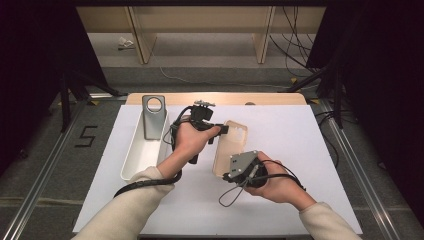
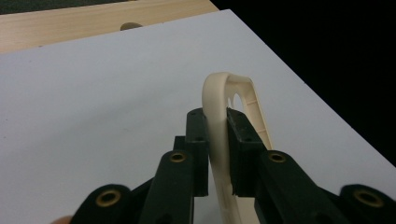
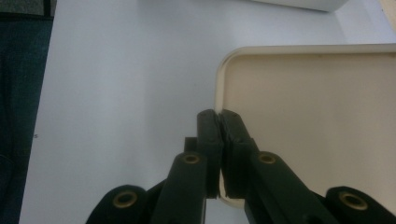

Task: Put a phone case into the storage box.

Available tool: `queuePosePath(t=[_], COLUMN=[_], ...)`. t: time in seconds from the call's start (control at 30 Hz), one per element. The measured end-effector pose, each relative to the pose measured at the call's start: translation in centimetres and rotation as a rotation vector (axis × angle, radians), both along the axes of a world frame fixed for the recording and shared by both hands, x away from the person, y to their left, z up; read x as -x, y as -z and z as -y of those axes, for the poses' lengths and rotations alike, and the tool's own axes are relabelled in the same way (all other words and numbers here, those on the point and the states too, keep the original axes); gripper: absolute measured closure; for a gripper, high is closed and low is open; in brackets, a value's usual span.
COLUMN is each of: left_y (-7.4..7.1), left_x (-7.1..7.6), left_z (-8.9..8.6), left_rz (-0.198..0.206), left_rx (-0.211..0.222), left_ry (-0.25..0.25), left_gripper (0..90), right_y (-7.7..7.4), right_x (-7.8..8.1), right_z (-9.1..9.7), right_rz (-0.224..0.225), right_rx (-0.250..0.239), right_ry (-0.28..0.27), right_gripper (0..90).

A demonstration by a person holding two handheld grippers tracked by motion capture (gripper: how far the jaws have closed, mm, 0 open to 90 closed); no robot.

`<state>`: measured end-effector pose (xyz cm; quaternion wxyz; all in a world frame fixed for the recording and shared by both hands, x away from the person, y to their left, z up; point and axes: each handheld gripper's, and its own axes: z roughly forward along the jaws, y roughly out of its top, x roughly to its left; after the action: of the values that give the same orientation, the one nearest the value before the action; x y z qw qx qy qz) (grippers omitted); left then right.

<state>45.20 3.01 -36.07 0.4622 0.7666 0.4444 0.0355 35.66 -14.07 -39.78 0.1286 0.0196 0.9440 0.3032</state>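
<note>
The left gripper (image 2: pixel 216 122) is clamped on the thin side wall of the beige phone case (image 1: pixel 229 146), one jaw inside the shell and one outside, close to the end with the camera cut-out. The right gripper (image 3: pixel 219 116) is closed tight on the rim at the opposite end, near a rounded corner. Between the two, the case is held tilted just above the white mat (image 1: pixel 290 135), to the right of the white tray (image 1: pixel 131 150), which serves as the landmark here.

To do this step well, both grips likely need to stay firm but even: the wall is thin and slick, so a twist from one hand could flex the shell or let it slip out. Moving both hands together and keeping the case level would be the safer way if it is to travel left towards the tray.

Count: two phone cases, the beige one in hand and a grey phone case (image 1: pixel 153 118) leaning upright in the far end of the tray; one tray; one mat; two grippers
</note>
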Motion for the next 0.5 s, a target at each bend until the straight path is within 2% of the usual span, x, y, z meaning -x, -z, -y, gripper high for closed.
queuePosePath(t=[0.1, 0.3, 0.5], left_y=[-0.14, -0.22, -0.42], left_x=[0.15, 0.25, 0.46], left_z=[0.13, -0.03, -0.23], left_rz=[0.012, 0.006, 0.022], left_rx=[0.009, 0.057, 0.096], left_ry=[0.000, -0.008, -0.004], left_gripper=[81.6, 82.0, 82.2], right_y=[0.05, 0.17, 0.28], right_x=[-0.03, -0.21, -0.30], right_z=[0.03, 0.19, 0.25], right_rz=[-0.001, 0.006, 0.014], right_rx=[0.005, 0.008, 0.005], right_ry=[0.007, 0.017, 0.038], right_gripper=[88.2, 88.1, 87.6])
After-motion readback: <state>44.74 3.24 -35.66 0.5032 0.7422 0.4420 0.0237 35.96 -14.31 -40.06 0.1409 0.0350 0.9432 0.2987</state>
